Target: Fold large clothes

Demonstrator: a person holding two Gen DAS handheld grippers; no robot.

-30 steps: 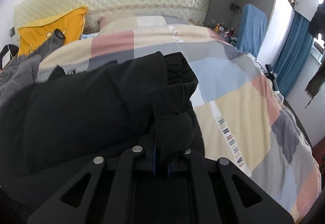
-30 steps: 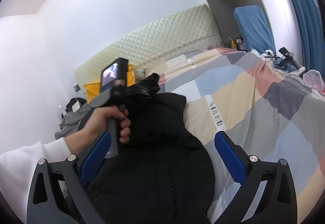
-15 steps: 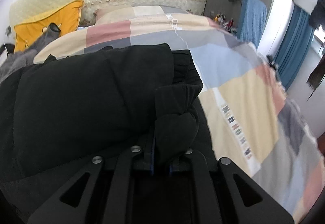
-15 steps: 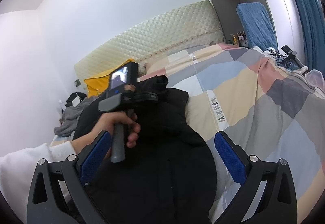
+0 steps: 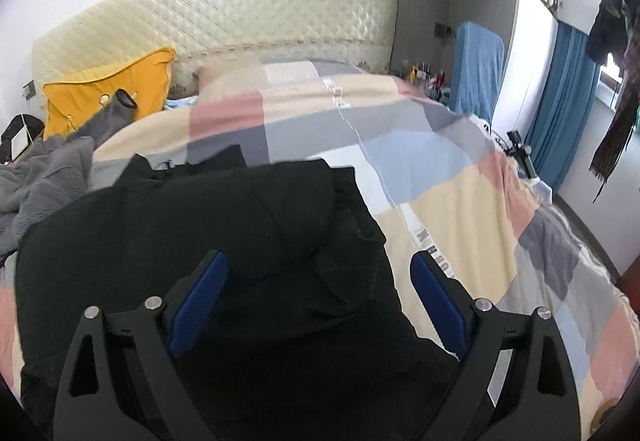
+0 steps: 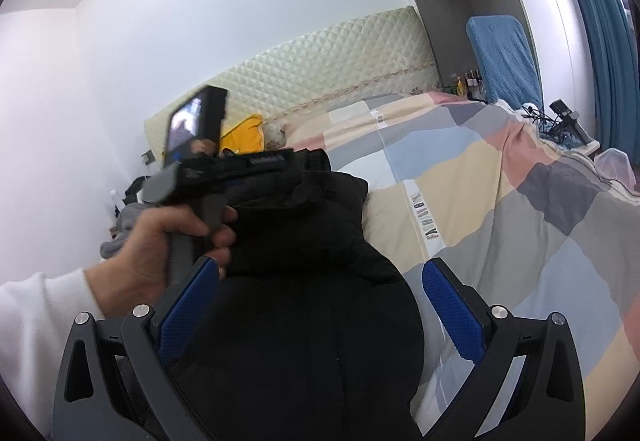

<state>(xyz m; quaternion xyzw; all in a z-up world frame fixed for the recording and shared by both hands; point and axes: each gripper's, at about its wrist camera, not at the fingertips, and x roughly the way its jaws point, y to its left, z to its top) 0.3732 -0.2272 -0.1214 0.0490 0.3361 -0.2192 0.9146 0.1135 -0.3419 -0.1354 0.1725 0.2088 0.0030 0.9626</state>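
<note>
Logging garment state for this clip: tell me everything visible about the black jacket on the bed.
The black jacket is a large, puffy, matte padded garment, folded over itself into a bulky mound with a ribbed hem or cuff at its far edge. It lies on the patchwork duvet, beside a grey fleece. The left gripper and right gripper are both open just above it, gripping nothing.

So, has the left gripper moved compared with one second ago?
Yes. The left gripper has opened, released the black jacket and pulled back from the headboard.
</note>
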